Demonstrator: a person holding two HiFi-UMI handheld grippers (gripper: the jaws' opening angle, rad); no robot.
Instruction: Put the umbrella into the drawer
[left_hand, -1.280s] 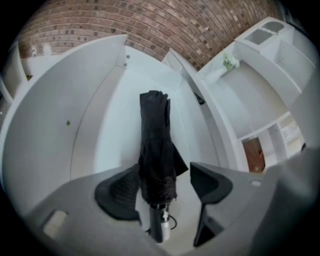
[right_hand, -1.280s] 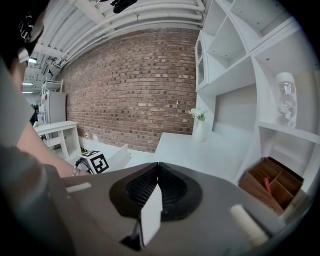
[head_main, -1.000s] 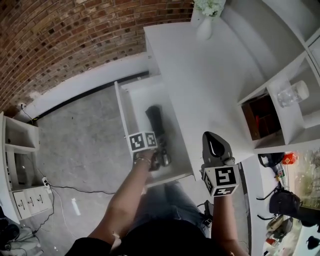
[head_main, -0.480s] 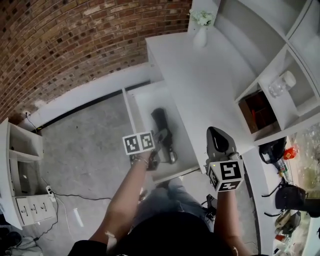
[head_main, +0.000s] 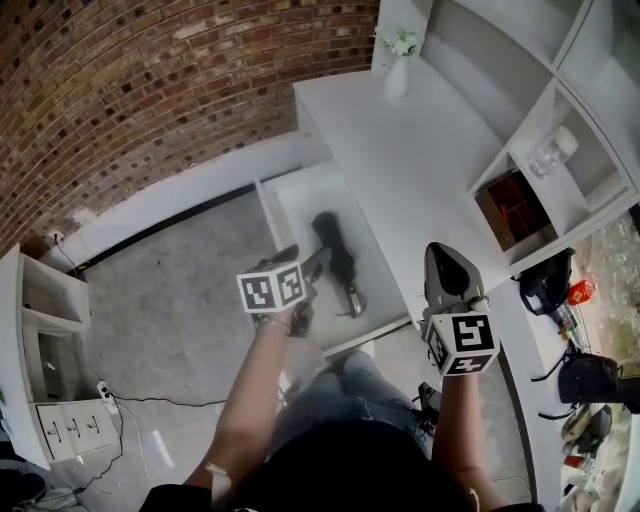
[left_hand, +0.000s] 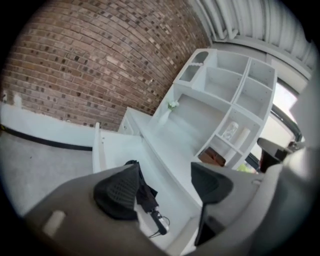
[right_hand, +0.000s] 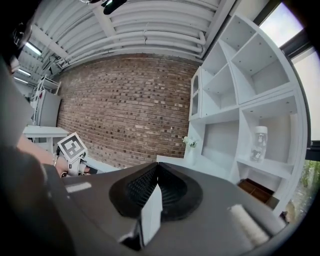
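Observation:
A black folded umbrella (head_main: 335, 262) lies lengthwise in the open white drawer (head_main: 272, 212), with its handle and wrist strap (left_hand: 159, 226) toward the drawer's front. My left gripper (head_main: 302, 263) hovers above the drawer's near left part, clear of the umbrella. Its jaws stand open with nothing between them. In the left gripper view the umbrella (left_hand: 144, 192) shows below the gap of the left gripper (left_hand: 165, 186). My right gripper (head_main: 438, 256) is held over the desk's front edge, shut and empty. In its own view, the right gripper (right_hand: 157, 184) has its pads pressed together.
The white desk top (head_main: 420, 160) runs along the drawer's right side, with a vase of flowers (head_main: 398, 60) at its far end. White shelves hold a glass jar (head_main: 553, 152) and a brown box (head_main: 510, 210). A small white cabinet (head_main: 55, 430) stands on the grey floor at left.
My left gripper has risen from the umbrella's handle end and drawn back to the left. The umbrella stays lying in the drawer. The right gripper has hardly moved.

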